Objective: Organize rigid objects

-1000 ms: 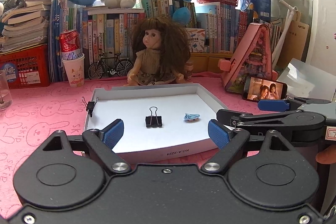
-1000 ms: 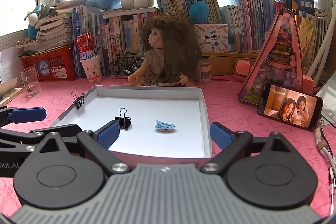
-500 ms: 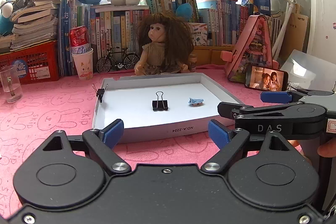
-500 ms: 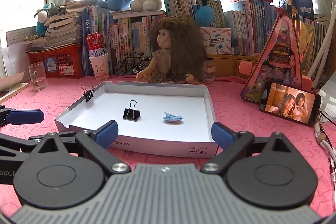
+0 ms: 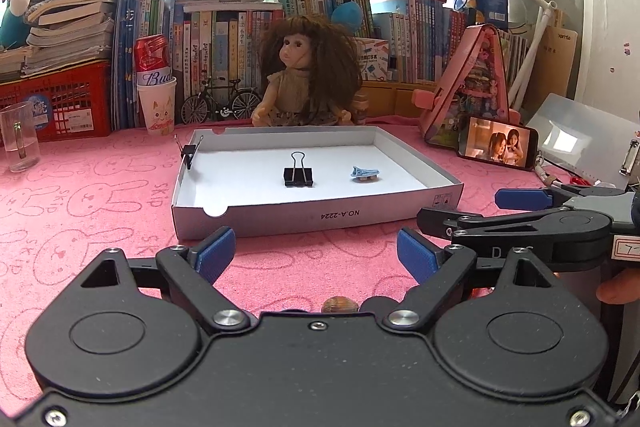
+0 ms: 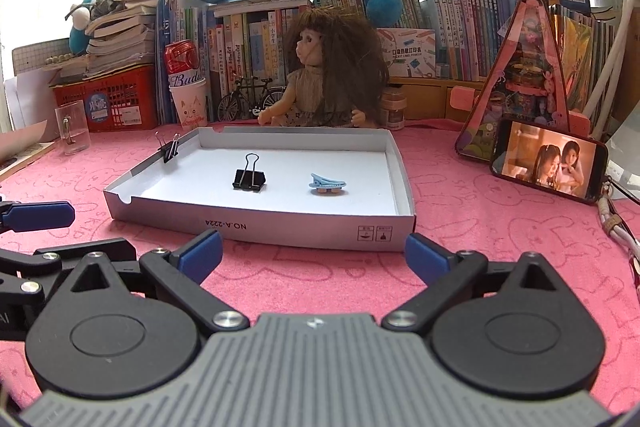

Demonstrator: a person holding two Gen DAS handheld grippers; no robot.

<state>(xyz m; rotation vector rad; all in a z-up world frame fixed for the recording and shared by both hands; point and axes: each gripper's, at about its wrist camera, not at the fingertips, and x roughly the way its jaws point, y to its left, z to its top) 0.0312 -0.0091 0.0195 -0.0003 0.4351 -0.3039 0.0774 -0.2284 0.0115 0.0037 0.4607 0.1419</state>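
Now both grippers are seen farther back from the shallow white cardboard box [image 5: 320,217] than a second ago. In the older pictures the box's front wall sat right between the blue pads; now a wide strip of pink bunny-print table cloth [image 5: 80,195] is seen between the pads and the box in both views.

Nothing is held. The left gripper [image 5: 316,253] is spread wide apart and empty, and the right gripper [image 6: 312,251] is spread wide apart and empty too. The right gripper is also seen low at the right of the left view, beside the left one.

Inside the box, in the middle of each frame, the big black metal binder clip [image 5: 298,175] is stood with its wire loop up. The small light blue plastic hair clip [image 5: 365,173] is laid just to its right, apart from it. A smaller black binder clip [image 5: 188,151] is pinched onto the box's left wall, at the upper left of the box.

At the very bottom middle of the left view, a small brown striped shell-like thing [image 5: 339,305] is seen peeking over the gripper body. It is judged that the backing away is done to reach something near the table's front edge, maybe that shell. More sorting is likely left to do.
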